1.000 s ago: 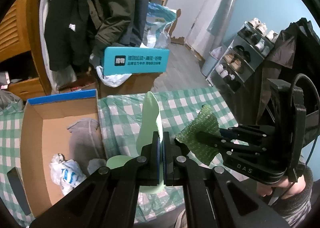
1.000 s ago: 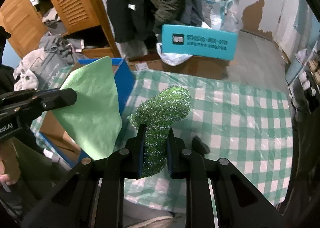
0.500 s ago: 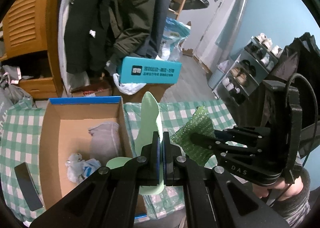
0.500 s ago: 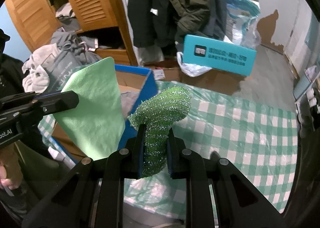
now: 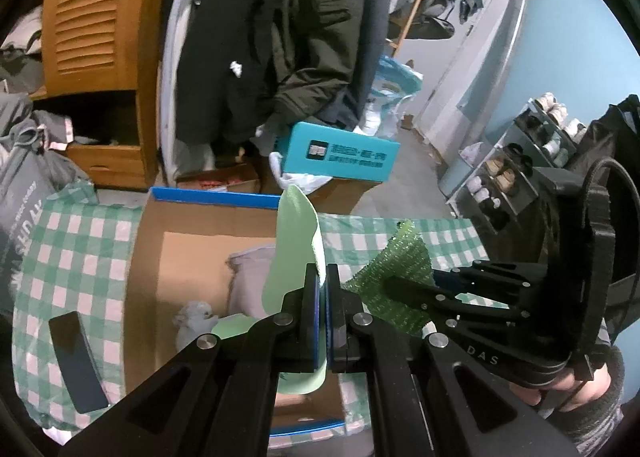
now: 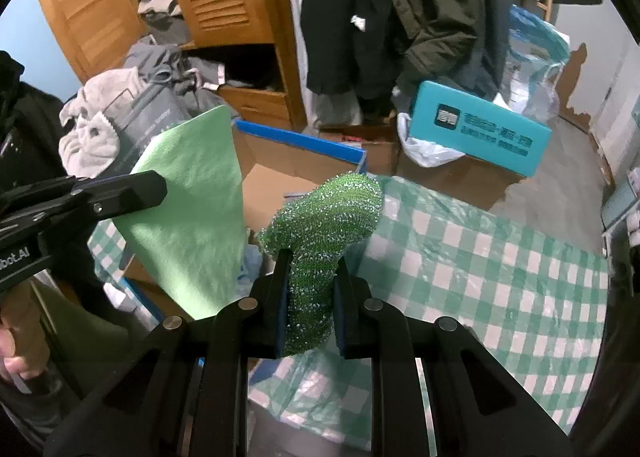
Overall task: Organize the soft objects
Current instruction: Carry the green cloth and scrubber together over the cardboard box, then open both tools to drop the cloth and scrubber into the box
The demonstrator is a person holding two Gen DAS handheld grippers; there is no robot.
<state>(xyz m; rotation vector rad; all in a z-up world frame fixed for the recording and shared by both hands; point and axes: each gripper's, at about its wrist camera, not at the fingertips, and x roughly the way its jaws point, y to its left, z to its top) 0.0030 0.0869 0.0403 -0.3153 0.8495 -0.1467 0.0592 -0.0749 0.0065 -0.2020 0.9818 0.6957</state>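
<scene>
My left gripper (image 5: 322, 277) is shut on a thin light-green cloth (image 5: 294, 249), which stands up from the jaws and hangs over the open cardboard box (image 5: 192, 253). The same cloth (image 6: 192, 213) shows broad and flat in the right wrist view, pinched by the left gripper (image 6: 160, 189). My right gripper (image 6: 310, 269) is shut on a glittery dark-green scouring pad (image 6: 324, 225), held above the checked tablecloth (image 6: 480, 257) beside the box (image 6: 280, 169). In the left wrist view that pad (image 5: 400, 269) sticks out of the right gripper (image 5: 390, 283). A grey cloth (image 5: 250, 277) and a pale bundle (image 5: 196, 323) lie in the box.
A dark flat object (image 5: 76, 361) lies on the tablecloth left of the box. Beyond the table are a teal carton (image 5: 340, 155), hanging coats (image 5: 288, 37), a louvred wooden cabinet (image 5: 92, 17), a shoe rack (image 5: 520, 173) and a pile of grey clothes (image 6: 120, 105). A hand (image 5: 576, 397) grips the right tool.
Both grippers have carried their cloths leftward over the table toward the box. The box now sits under the left gripper and more of the cabinet is in view. Both grips are unchanged.
</scene>
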